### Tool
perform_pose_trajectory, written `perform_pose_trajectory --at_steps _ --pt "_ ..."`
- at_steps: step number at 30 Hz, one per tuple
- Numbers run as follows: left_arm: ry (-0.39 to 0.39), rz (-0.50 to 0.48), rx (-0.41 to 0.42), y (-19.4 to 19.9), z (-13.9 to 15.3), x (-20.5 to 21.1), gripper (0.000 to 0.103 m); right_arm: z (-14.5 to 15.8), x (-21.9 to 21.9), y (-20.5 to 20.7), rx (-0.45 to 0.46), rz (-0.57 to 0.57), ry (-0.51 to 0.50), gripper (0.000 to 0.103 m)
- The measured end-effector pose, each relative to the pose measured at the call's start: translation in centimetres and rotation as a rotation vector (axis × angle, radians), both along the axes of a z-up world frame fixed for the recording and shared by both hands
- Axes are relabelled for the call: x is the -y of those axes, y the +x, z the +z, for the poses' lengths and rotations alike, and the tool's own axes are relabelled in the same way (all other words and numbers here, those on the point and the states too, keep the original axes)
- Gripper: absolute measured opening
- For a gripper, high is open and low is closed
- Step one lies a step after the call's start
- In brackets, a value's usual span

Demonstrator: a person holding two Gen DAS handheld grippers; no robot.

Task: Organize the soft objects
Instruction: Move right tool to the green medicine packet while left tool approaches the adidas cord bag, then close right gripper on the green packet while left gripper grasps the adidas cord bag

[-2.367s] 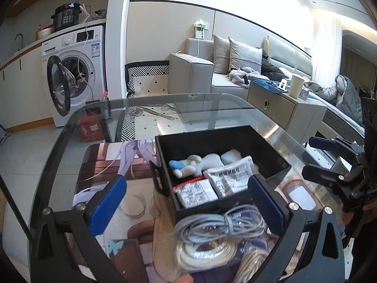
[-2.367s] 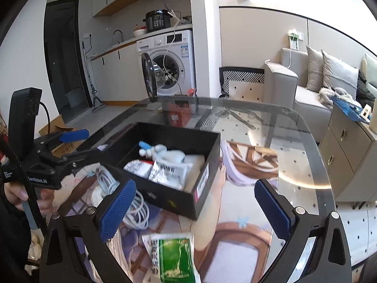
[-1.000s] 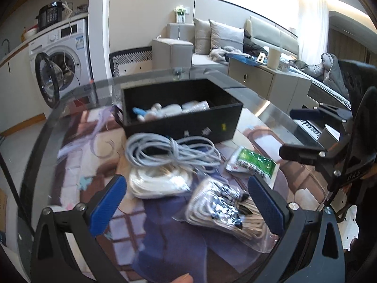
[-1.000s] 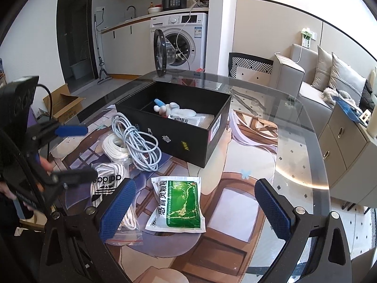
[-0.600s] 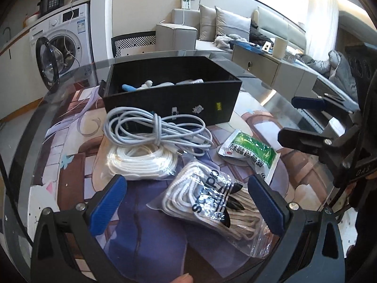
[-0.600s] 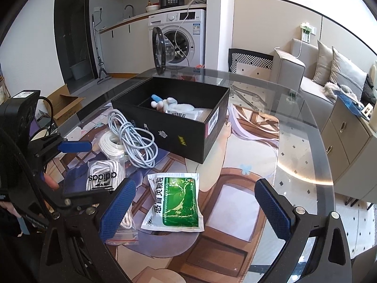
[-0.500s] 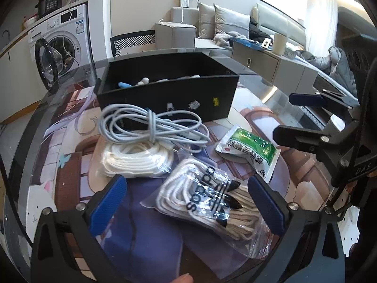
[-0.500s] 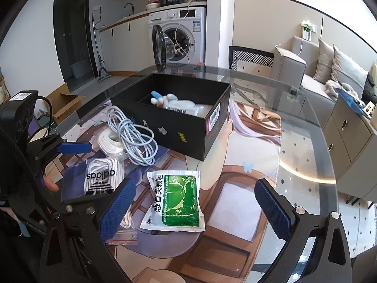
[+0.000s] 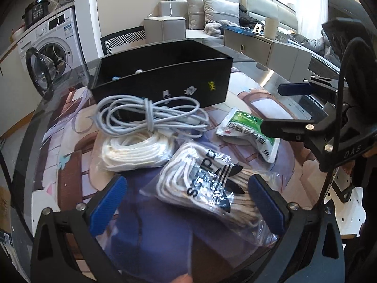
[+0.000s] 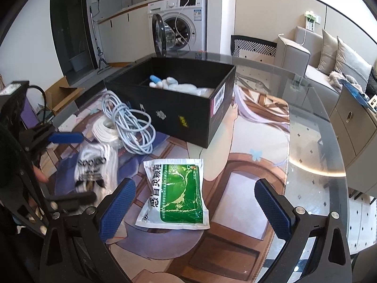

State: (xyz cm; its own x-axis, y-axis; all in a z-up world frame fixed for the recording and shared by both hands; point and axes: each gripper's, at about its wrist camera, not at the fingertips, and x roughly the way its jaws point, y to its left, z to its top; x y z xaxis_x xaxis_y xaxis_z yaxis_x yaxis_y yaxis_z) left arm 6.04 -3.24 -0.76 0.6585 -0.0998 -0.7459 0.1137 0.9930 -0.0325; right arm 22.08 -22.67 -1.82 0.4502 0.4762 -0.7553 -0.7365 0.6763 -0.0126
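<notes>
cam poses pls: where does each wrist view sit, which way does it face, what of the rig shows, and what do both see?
Left wrist: low over the table's near edge, facing the sofa side; open left tongs straddle the adidas lace bag; the right tongs and a hand show at right.
Right wrist: higher, facing the washing machine; open right tongs frame the green packet; the left tongs show at left.
Shared: black box, grey cable coil, white rope, lace bag, green packet.

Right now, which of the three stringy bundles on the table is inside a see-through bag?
The white laces in the clear adidas-printed bag, between the left gripper's open fingers. The grey cable and white rope coil lie bare.
</notes>
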Motion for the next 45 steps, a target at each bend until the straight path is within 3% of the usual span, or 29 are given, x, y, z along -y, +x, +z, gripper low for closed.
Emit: perform_pose_trajectory --at_steps 7,12,14,17,23,35,45 --pt "0.013 0.033 0.004 0.0 0.4 -1.8 0.103 -1.5 -0.8 0.2 -0.023 -0.009 -0.051 0.102" --pt "-0.039 0.053 -0.004 0.1 0.6 -2.5 0.103 -2.2 -1.0 0.5 -0.036 -0.03 -0.067 0.1" --pt "-0.054 0.053 -0.007 0.2 0.5 -2.3 0.103 -2.3 -1.0 0.7 -0.048 -0.024 -0.058 0.082" --pt "-0.053 0.047 -0.015 0.2 0.2 -1.9 0.103 -2.1 -0.9 0.5 -0.04 -0.016 -0.054 0.069" --pt "-0.063 0.048 -0.017 0.3 0.4 -1.6 0.103 -1.8 -0.8 0.5 -0.048 0.017 -0.02 0.056" --pt "-0.109 0.074 -0.034 0.5 0.3 -1.6 0.103 -0.8 0.0 0.0 -0.036 0.042 0.003 0.053" --pt "-0.104 0.129 -0.033 1.1 0.6 0.5 0.103 0.8 1.5 -0.1 -0.01 0.019 0.044 0.053"
